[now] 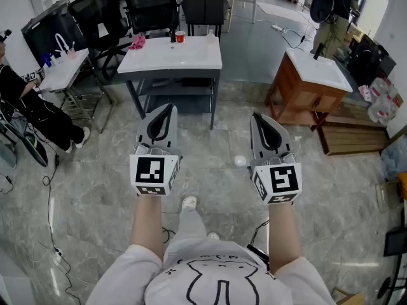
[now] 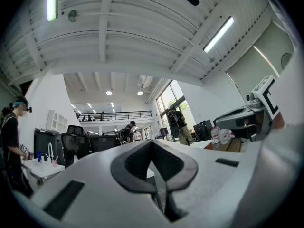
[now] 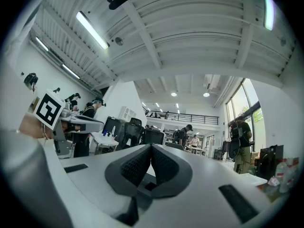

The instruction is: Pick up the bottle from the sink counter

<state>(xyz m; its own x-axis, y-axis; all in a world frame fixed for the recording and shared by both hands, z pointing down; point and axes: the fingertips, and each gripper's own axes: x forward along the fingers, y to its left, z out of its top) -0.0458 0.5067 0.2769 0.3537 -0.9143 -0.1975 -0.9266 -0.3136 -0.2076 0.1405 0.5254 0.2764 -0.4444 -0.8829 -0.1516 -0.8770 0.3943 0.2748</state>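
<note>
A white sink counter (image 1: 166,58) on a grey frame stands a few steps ahead of me. At its back edge are a small clear bottle (image 1: 210,35), a red cup (image 1: 180,37), a dark faucet (image 1: 172,35) and a pink cloth (image 1: 138,42). My left gripper (image 1: 167,108) and right gripper (image 1: 257,117) are held side by side over the floor, well short of the counter and pointing at it. Both are shut with nothing in them. The pads meet in the left gripper view (image 2: 152,142) and in the right gripper view (image 3: 151,147).
A wooden cabinet with a white sink top (image 1: 311,81) stands to the right, with a wooden pallet (image 1: 353,138) beside it. Another white sink table (image 1: 60,72) and a seated person (image 1: 25,100) are at the left. Office chairs (image 1: 152,5) stand behind the counter. A person (image 1: 334,11) stands far right.
</note>
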